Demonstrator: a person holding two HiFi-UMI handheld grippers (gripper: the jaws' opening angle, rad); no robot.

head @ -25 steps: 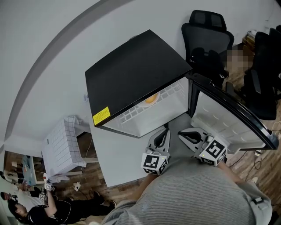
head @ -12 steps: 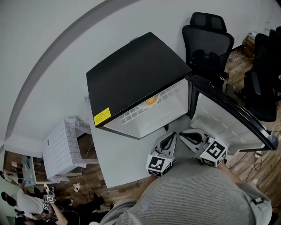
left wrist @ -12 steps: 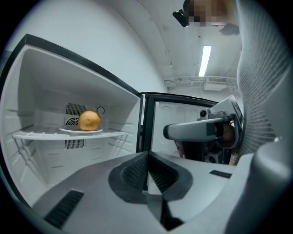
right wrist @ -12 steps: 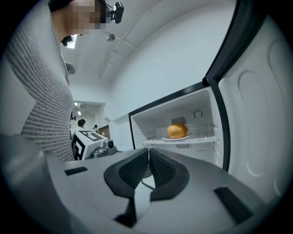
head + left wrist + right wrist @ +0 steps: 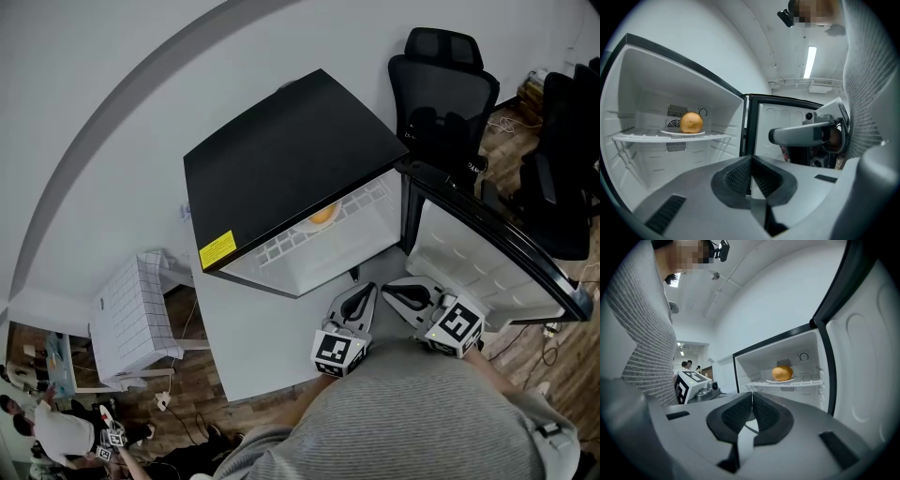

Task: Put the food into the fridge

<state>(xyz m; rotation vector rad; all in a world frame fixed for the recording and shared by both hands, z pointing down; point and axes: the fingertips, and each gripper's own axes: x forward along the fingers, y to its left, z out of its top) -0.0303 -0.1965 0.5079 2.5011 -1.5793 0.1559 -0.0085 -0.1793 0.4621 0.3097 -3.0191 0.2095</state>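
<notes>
fridge top: black, smooth, low sheen
fridge lining: white moulded plastic, smooth
shelf: white bars, smooth coating
plate: white, glossy
food: orange-yellow skin, dull, faintly dimpled
left gripper: matt grey plastic shell
fingers: dark pads, fine ribbed grid
sweater: grey ribbed knit cloth
floor: brown wood planks
chair: black, matt

Soft, even indoor light; heavy fisheye bend in every view.
A ceiling strip light glows slightly blown out in the left gripper view. The white fridge interior is bright, its black top matt and dark. Both gripper views go black at the corners; the left tongs and right tongs look soft, the orange food crisp.
</notes>
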